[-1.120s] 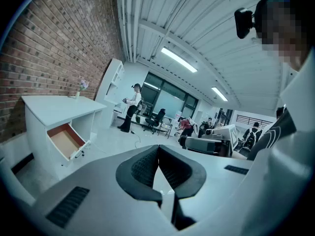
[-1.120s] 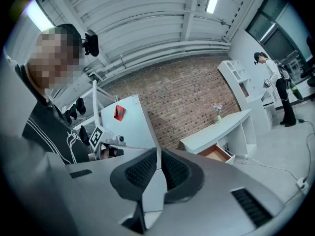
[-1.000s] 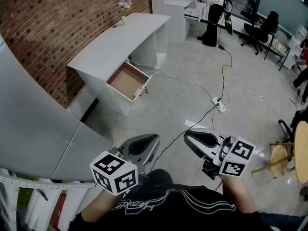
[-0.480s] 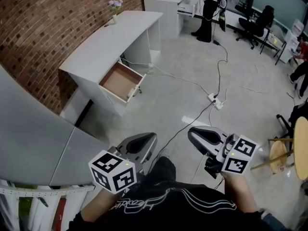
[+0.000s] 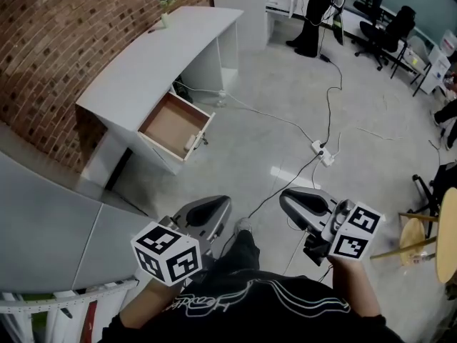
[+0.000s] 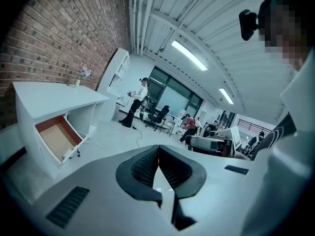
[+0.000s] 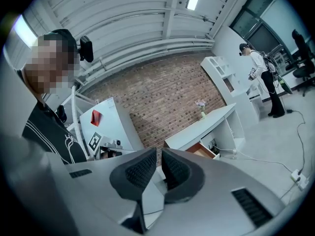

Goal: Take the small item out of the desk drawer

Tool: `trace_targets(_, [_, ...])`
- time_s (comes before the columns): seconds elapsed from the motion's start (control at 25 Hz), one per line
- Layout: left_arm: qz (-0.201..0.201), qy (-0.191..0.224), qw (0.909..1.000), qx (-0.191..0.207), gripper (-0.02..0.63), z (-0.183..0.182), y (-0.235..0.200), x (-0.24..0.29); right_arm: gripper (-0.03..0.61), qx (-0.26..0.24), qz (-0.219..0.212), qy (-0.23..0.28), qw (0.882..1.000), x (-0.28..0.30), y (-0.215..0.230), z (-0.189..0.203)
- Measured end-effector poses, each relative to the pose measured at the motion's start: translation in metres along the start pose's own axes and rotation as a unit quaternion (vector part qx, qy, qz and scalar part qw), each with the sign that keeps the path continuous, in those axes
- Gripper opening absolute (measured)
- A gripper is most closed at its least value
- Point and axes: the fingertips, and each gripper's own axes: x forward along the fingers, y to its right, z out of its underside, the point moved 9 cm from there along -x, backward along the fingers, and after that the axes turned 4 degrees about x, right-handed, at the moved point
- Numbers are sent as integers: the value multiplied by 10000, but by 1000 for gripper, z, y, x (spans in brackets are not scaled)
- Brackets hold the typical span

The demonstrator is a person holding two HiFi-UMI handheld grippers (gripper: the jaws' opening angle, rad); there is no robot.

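Brick wall (image 5: 57, 41) to the left, pale glossy floor (image 5: 378, 184) with trailing cables (image 5: 330, 109), strip lights (image 6: 189, 55) overhead.

Left gripper (image 5: 211, 213): low in the head view at 7 o'clock, its nose aimed toward 1 o'clock. My jaws are pressed together with nothing between them.
Right gripper (image 5: 300, 204): low at 5 o'clock, nose aimed toward 10 o'clock. The jaws are drawn together and empty.
Spacing: my two grippers sit side by side, apart, noses converging.
Forearms: my left forearm (image 5: 145, 304) and right forearm (image 5: 355, 290) reach in from 6 o'clock.
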Motion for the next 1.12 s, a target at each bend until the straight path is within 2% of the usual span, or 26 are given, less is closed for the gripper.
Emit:
trace_targets(0.24, [-90, -108, 9995, -287, 21, -43, -77, 60, 60, 253, -34, -233, 9994, 64, 78, -44])
trace_targets(0.44, [-305, 7, 9984, -484, 21, -85, -159, 103, 60, 523, -108, -500, 9973, 130, 144, -76])
trace_targets(0.64, [-467, -215, 9957, -768, 23, -102, -231, 129, 60, 654, -278, -688, 9951, 193, 192, -97])
trace_targets(0.72, [-561, -345, 9951, -740, 23, -105, -250, 138, 60, 645, -376, -706, 9947, 211, 205, -105])
trace_targets(0.88, [-769, -531, 9947, -440, 23, -107, -276, 152, 60, 650, -503, -814, 9933, 232, 224, -108])
trace_targets(1.12, [-1003, -739, 9915, -372, 25, -97, -312, 156, 60, 671, -585, -1135, 9895, 260, 241, -108])
